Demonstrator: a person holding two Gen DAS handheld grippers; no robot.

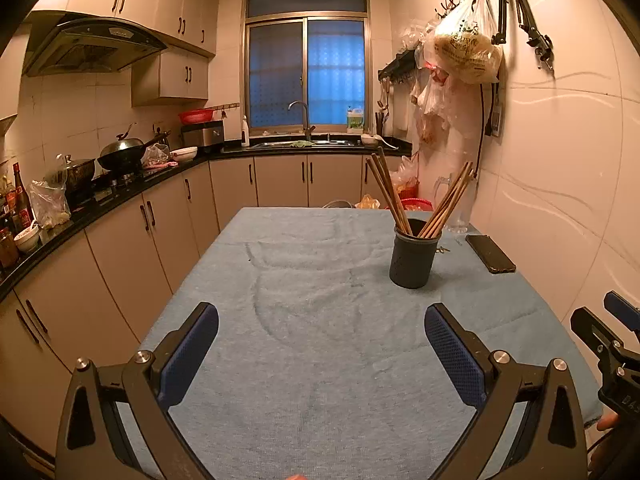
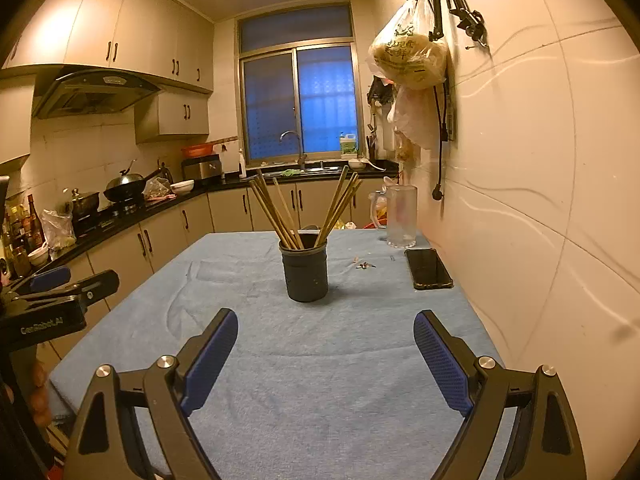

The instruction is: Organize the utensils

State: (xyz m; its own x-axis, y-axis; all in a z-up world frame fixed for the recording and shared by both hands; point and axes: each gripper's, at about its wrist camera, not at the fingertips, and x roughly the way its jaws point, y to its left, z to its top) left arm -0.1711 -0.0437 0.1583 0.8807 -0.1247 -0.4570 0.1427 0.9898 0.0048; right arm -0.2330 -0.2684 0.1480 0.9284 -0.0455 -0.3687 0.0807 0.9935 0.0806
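Now both claws hang empty over the blue cloth-covered surface (image 2: pixel 320 360), jaws spread wide. Ahead of the right claw (image 2: pixel 326 354) stands the dark round plastic holder (image 2: pixel 305 272) with wooden chopsticks (image 2: pixel 276 212) fanned upright inside. From the left claw (image 1: pixel 322 348) it sits ahead and rightward; a black phone (image 1: pixel 490 253) lies beyond, right.

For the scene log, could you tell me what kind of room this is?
A home kitchen, most likely: a range hood over a wok, a sink faucet under the window, and chopsticks in a holder.
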